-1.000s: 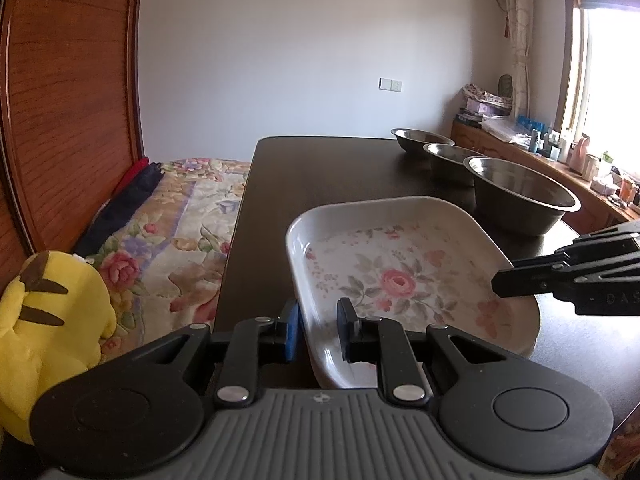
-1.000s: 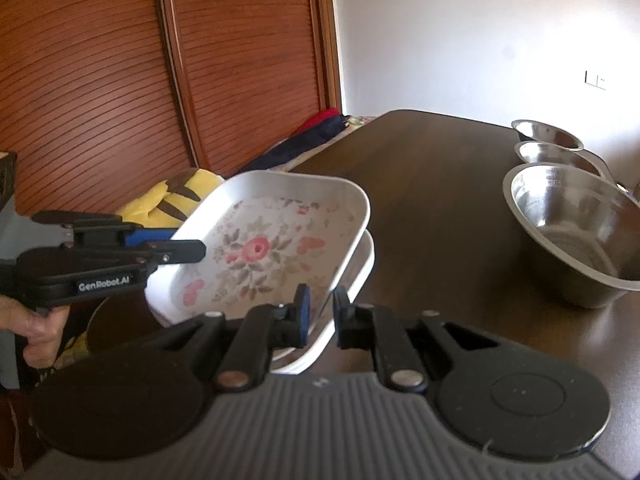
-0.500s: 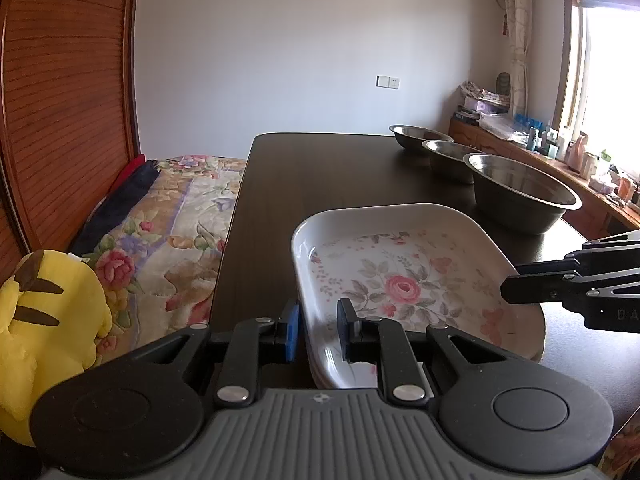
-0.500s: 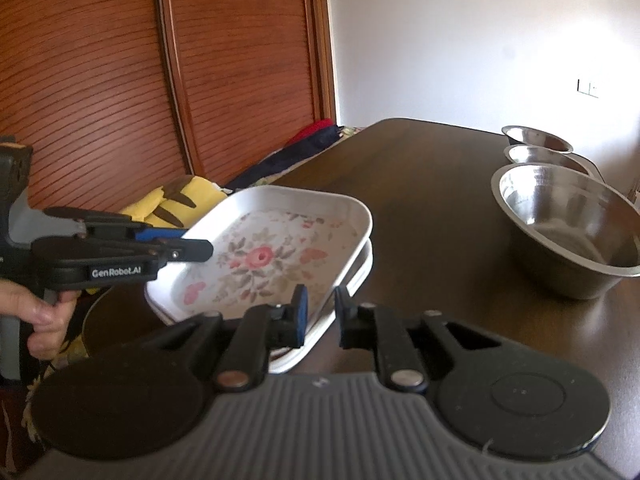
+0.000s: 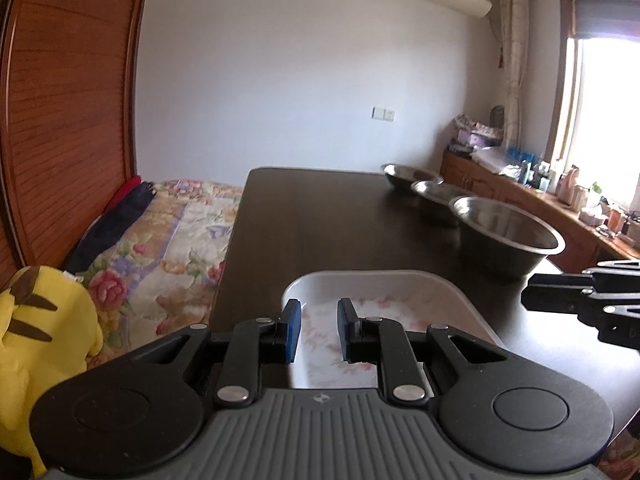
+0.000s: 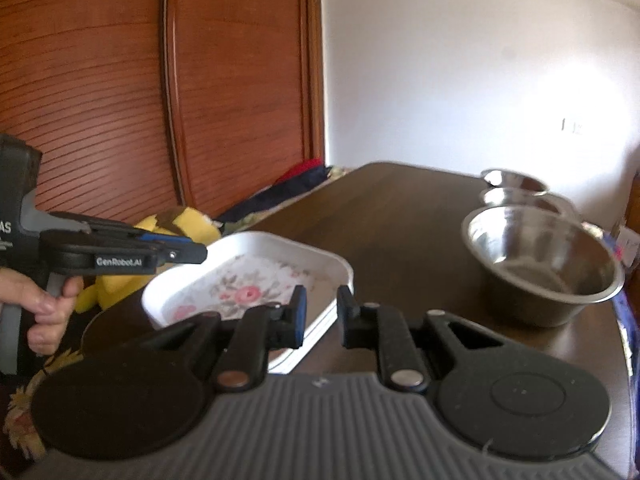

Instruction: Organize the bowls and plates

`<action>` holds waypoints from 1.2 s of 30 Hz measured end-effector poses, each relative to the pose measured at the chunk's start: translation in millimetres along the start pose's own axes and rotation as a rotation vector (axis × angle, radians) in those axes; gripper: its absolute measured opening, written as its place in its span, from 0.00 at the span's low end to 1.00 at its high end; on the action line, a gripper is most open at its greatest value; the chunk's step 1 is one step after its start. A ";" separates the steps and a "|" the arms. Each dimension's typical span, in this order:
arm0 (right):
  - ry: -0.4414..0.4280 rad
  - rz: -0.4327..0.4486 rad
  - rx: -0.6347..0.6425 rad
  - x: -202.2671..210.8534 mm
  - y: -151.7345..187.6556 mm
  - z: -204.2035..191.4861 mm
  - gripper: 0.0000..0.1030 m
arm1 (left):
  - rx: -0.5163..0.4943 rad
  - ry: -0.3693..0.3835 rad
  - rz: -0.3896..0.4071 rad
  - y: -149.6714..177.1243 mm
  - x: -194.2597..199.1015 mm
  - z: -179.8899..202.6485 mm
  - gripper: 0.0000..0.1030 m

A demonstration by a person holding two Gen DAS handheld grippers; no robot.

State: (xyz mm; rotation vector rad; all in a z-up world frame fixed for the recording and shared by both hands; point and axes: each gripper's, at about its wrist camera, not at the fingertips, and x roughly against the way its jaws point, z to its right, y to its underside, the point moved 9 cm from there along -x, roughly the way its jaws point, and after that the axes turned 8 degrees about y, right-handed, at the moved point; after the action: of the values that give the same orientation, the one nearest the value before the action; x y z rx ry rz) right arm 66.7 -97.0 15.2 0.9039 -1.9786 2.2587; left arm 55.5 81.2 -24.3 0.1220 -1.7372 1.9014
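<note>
Dark table (image 5: pixel 320 216) – both hand-held grippers open, jaws just widening; only right view shows stacked plates (image 6: pixel 320 322).

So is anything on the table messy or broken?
Nothing looks broken or spilled. The flowery plate sits flat on top of another white plate, close to the table edge nearest the cameras. The three metal bowls stand upright in a row, still apart rather than stacked. Both claws are off the plates.
</note>
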 end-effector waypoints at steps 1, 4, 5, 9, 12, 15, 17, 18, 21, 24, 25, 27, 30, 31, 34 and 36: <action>0.005 0.008 -0.005 2.1 -0.4 2.5 0.18 | -0.010 0.003 0.007 -2.1 0.6 3.9 0.51; 0.021 0.029 -0.023 8.7 -0.1 11.1 0.18 | -0.041 0.016 0.028 -6.2 2.8 17.6 0.54; 0.028 0.038 -0.030 11.3 0.1 14.0 0.18 | -0.048 0.023 0.032 -6.7 3.2 22.5 0.55; 0.054 0.063 -0.062 20.5 3.4 27.6 0.18 | -0.071 0.064 0.054 -9.6 0.2 43.6 0.63; 0.074 0.074 -0.085 25.7 7.2 38.3 0.18 | -0.073 0.094 0.056 -12.8 -6.5 54.8 0.65; 0.096 0.083 -0.092 30.0 8.6 49.9 0.18 | -0.076 0.118 0.059 -17.8 -14.2 65.8 0.71; 0.114 0.090 -0.101 33.4 9.2 59.1 0.19 | -0.081 0.134 0.060 -22.0 -20.0 75.3 0.74; 0.125 0.094 -0.104 35.1 9.3 63.9 0.22 | -0.081 0.141 0.061 -24.0 -22.6 80.0 0.76; 0.162 0.111 -0.113 39.4 7.5 81.1 0.22 | -0.081 0.162 0.063 -32.1 -33.8 93.6 0.82; 0.225 0.136 -0.093 42.3 4.0 97.4 0.22 | -0.112 0.161 0.070 -41.7 -46.1 106.1 0.85; 0.248 0.144 -0.091 42.7 2.8 105.6 0.24 | -0.122 0.161 0.068 -42.8 -50.4 110.6 0.85; 0.274 0.148 -0.090 40.7 -0.1 117.9 0.30 | -0.140 0.169 0.059 -46.8 -60.7 120.0 0.89; 0.318 0.155 -0.072 35.4 -4.1 134.9 0.39 | -0.153 0.188 0.055 -50.9 -73.8 130.7 0.94; 0.329 0.155 -0.070 33.9 -5.2 139.5 0.39 | -0.149 0.195 0.059 -53.2 -78.5 134.0 0.97; 0.344 0.153 -0.078 26.5 -9.8 154.0 0.50 | -0.131 0.215 0.068 -59.5 -88.8 140.3 1.00; 0.356 0.151 -0.075 21.0 -12.8 162.6 0.57 | -0.131 0.213 0.071 -64.0 -96.3 144.3 1.00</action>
State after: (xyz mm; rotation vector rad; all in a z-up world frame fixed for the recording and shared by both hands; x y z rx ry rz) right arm 120.9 -250.0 41.7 0.3238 -2.0044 2.2075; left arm 122.9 -86.5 14.8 -0.1872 -1.7336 1.7715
